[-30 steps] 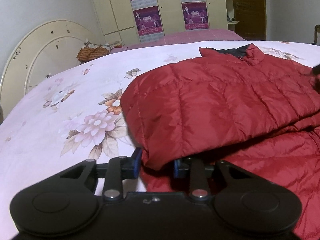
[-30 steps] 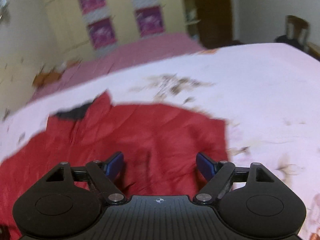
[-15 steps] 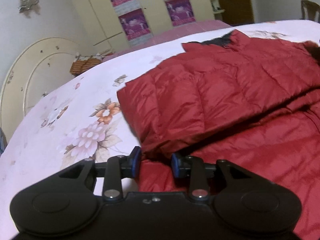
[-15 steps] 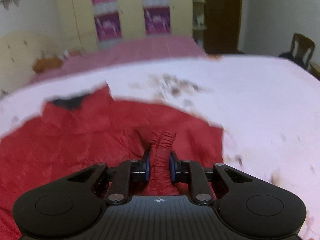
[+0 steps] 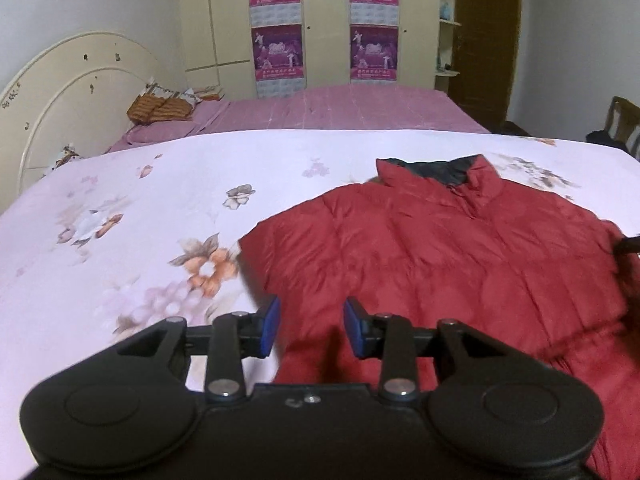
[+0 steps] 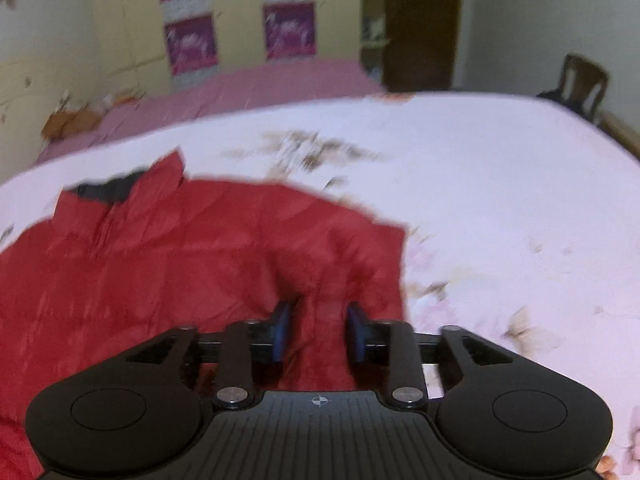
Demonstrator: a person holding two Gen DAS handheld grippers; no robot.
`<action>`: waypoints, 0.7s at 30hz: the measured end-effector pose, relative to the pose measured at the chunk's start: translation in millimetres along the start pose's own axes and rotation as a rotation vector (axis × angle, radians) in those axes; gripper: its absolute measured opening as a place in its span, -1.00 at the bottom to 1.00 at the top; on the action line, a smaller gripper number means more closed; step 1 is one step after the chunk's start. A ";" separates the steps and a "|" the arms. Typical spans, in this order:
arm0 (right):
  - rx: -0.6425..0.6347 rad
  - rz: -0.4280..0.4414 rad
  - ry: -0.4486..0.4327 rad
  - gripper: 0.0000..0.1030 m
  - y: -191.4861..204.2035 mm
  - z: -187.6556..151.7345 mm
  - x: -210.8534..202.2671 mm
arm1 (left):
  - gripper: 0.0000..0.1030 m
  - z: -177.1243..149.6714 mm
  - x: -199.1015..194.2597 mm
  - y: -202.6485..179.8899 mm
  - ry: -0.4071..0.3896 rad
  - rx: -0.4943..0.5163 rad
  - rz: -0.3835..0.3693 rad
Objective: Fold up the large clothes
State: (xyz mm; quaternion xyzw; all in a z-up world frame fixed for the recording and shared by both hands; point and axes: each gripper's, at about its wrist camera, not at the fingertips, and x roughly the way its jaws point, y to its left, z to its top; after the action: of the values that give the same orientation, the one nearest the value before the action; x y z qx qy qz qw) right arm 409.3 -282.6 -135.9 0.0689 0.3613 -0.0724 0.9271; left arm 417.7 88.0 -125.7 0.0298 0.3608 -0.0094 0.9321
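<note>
Quilted dark-red down jacket (image 5: pixel 452 256) with a black-lined stand collar (image 5: pixel 440 170) lies spread on the pale floral bedsheet (image 5: pixel 132 216), ahead of both pairs of jaws. The left gripper (image 5: pixel 310 326) has its jaws spread with a clear gap between the blue pads (image 5: pixel 270 326); the jacket's near left edge lies below and just ahead of that gap, and neither pad presses the cloth. The bare sheet runs off to the left of its left jaw.

In the blurred right wrist view, the right gripper (image 6: pixel 318 332) also has its jaws parted, and a raised fold of the red fabric (image 6: pixel 322 320) sits between them; whether the pads touch it I cannot tell. The jacket's right edge ends just beyond its right jaw. Far ahead of the jaws stand a pink-covered bed (image 5: pixel 332 110) and cream wardrobe doors (image 5: pixel 324 20) with purple posters.
</note>
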 end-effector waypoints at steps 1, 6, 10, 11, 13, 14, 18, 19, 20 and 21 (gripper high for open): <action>-0.003 0.002 -0.031 -0.19 0.9 2.6 -6.0 | -0.34 2.3 6.7 -3.0 -0.002 -0.003 -0.007; -0.053 0.116 -0.041 -0.19 26.9 10.6 -2.3 | -0.34 8.3 39.7 -23.0 -0.001 0.039 0.014; -0.130 0.128 0.019 -0.19 48.0 0.3 25.1 | -0.29 1.8 61.0 -29.5 0.028 0.064 0.049; -0.147 0.111 0.036 -0.19 49.6 -4.5 33.6 | -0.28 -0.2 65.4 -29.5 0.035 0.067 0.061; -0.193 0.072 0.049 -0.19 48.6 -13.1 46.2 | -0.22 -1.8 72.7 -28.7 0.047 0.061 0.078; -0.220 0.050 0.050 -0.20 49.3 -15.5 52.0 | -0.20 -1.7 74.1 -28.4 0.048 0.056 0.085; -0.221 0.046 0.055 -0.19 44.7 -19.1 58.5 | -0.16 0.7 78.8 -19.6 0.070 -0.005 0.066; -0.222 0.048 0.062 -0.19 44.0 -18.6 57.6 | -0.15 1.7 78.7 -18.3 0.076 -0.014 0.063; -0.226 0.050 0.074 -0.19 44.2 -15.8 57.4 | -0.15 3.4 77.2 -18.3 0.083 -0.015 0.066; -0.221 0.053 0.081 -0.19 43.3 -12.3 53.4 | -0.15 5.2 74.9 -19.6 0.086 -0.008 0.075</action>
State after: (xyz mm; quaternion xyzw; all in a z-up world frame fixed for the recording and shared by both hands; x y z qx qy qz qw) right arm 448.1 -242.5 -177.9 -0.0214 0.4022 -0.0045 0.9153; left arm 475.8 68.4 -173.3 0.0400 0.3990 0.0285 0.9156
